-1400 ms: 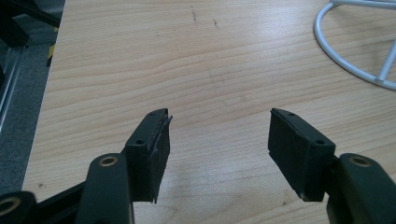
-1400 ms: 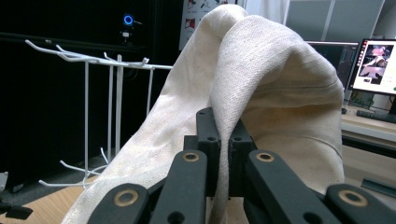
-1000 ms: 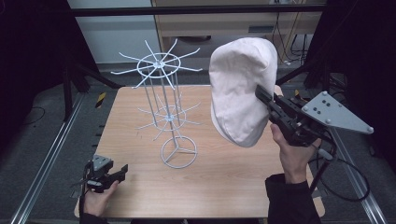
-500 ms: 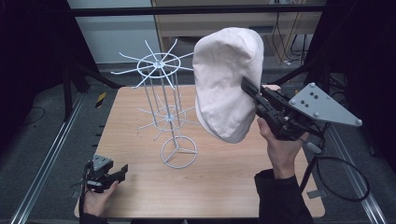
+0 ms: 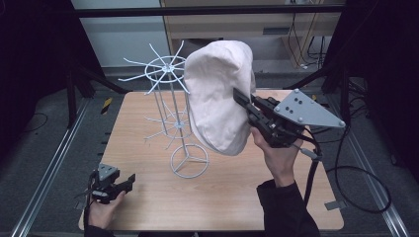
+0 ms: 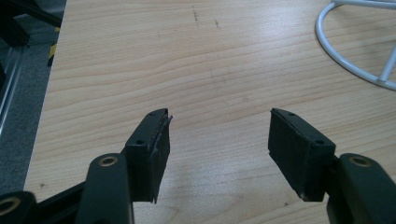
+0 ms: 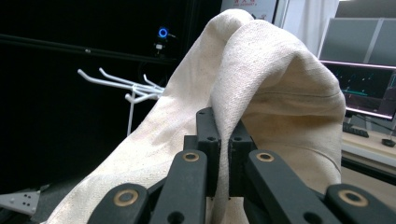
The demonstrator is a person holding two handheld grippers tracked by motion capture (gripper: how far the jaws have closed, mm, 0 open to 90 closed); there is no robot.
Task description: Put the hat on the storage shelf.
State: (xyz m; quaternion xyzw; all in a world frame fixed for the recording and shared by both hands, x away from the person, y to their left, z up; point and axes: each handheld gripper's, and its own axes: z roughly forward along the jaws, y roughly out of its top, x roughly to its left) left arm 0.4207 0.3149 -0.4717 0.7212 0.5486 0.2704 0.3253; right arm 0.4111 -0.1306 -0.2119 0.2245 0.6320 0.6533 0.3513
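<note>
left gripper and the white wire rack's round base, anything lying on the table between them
Nothing: in the left gripper view, bare light wooden tabletop runs from the open left gripper to the white wire rack's ring base. The high view shows the same bare stretch.

A light wooden table [image 5: 148,123] sits on a grey floor between two metal rails [image 5: 47,170]. At ten o'clock from the table lies a yellow-and-black striped strip [image 5: 106,105]. At twelve o'clock, a wooden cabinet [image 5: 276,27]. At two o'clock, computer monitors [image 7: 364,70].
</note>
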